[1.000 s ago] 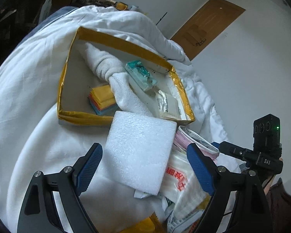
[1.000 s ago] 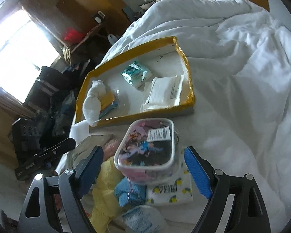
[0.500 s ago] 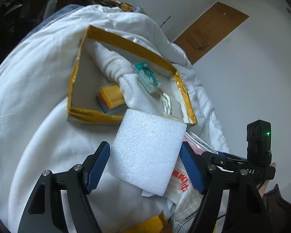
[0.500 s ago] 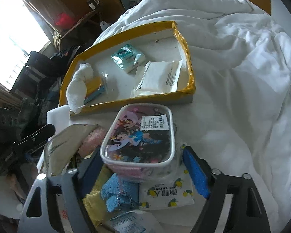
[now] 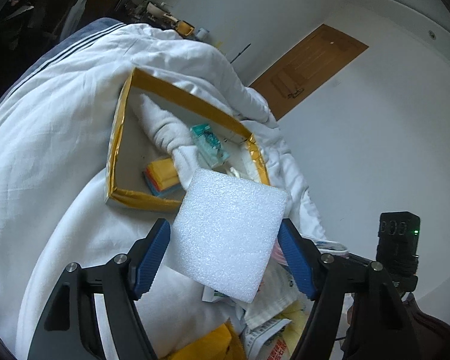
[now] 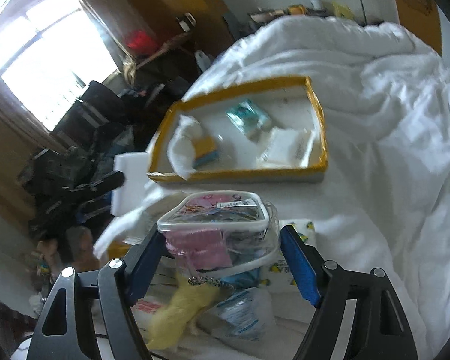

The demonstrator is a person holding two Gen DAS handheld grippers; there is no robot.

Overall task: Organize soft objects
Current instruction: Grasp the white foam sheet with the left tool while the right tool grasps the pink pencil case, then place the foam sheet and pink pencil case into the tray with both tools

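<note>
Left tongs (image 5: 225, 252) clamping light, squashy white foam block (image 5: 229, 234) by its edges; right tongs (image 6: 222, 258) pinching floppy, slippery clear zip pouch (image 6: 217, 234).

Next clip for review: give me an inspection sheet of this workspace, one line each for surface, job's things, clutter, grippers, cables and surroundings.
Surface: bed with rumpled white duvet.
Job's things: yellow-rimmed tray on the duvet holds a rolled white towel, teal packet, stack of coloured cloths and a white pouch. White foam block and clear zip pouch are both lifted.
Clutter: pile of packets and a yellow cloth under the grippers.
Grippers: left gripper shut on the foam block; right gripper shut on the zip pouch.
Cables: nothing seen.
Surroundings: wooden door, bright window, dark bags beside the bed.
</note>
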